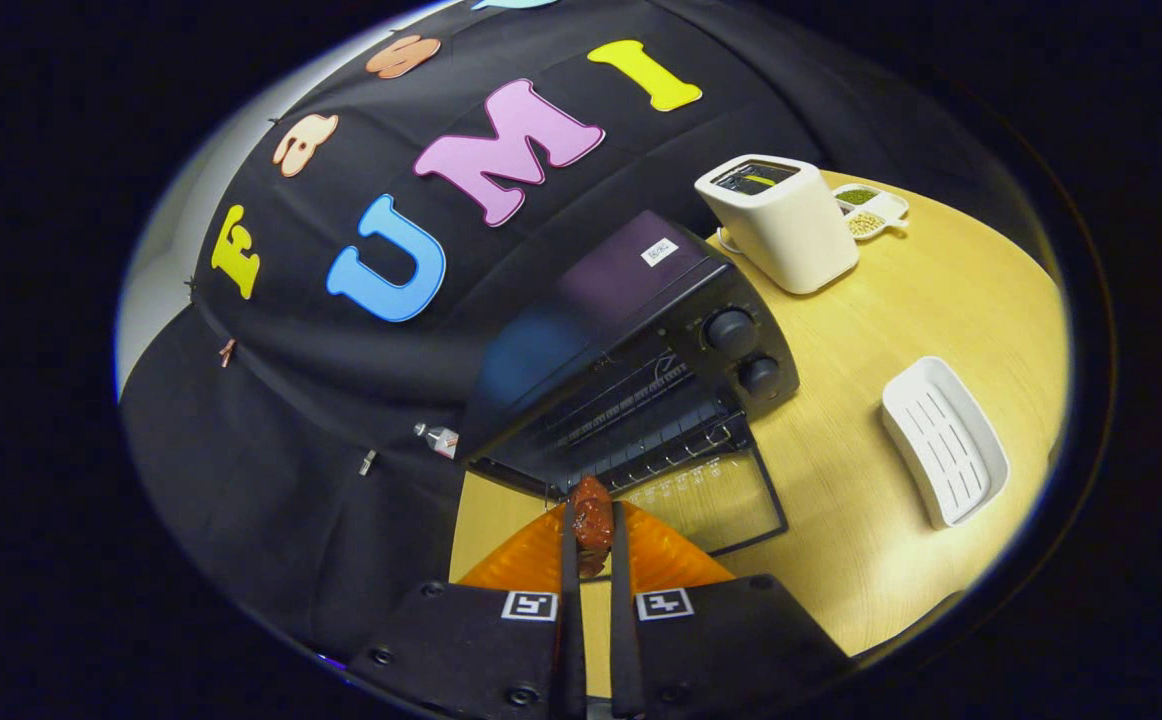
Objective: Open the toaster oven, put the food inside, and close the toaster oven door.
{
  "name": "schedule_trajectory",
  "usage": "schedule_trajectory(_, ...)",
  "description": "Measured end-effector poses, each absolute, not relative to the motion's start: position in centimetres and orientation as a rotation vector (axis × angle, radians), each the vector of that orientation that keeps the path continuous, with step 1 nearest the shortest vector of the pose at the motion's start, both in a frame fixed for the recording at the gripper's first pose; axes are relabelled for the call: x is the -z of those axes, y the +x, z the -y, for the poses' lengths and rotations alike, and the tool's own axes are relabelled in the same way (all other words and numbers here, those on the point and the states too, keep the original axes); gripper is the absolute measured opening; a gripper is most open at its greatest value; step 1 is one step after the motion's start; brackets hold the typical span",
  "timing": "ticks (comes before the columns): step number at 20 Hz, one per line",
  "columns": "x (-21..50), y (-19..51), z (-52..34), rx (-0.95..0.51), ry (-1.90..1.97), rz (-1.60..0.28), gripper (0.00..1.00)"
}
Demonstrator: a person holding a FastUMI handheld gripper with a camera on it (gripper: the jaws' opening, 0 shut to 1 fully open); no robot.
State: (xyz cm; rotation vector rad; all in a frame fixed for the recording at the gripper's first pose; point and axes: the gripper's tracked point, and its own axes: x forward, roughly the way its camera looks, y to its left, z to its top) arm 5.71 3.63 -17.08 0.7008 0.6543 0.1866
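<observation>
1. Holding the food point(592, 520), a reddish-brown chunk, the gripper point(591, 535) has both fingers clenched on its sides, presumably so it can be carried in without dropping.
2. The chunk's long axis runs along the fingers, tip pointing at the toaster oven point(631, 350) just ahead.
3. The oven door point(716, 495) lies dropped flat on the worktop point(841, 480), leaving the rack open for loading.
4. Further right: white toaster point(781, 225), white tray point(944, 440), well clear.
</observation>
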Motion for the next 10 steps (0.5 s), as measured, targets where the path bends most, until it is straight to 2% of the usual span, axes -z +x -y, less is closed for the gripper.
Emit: schedule_trajectory(10,21.3,13.5,-6.9,-0.109,0.893,-0.521,0.14)
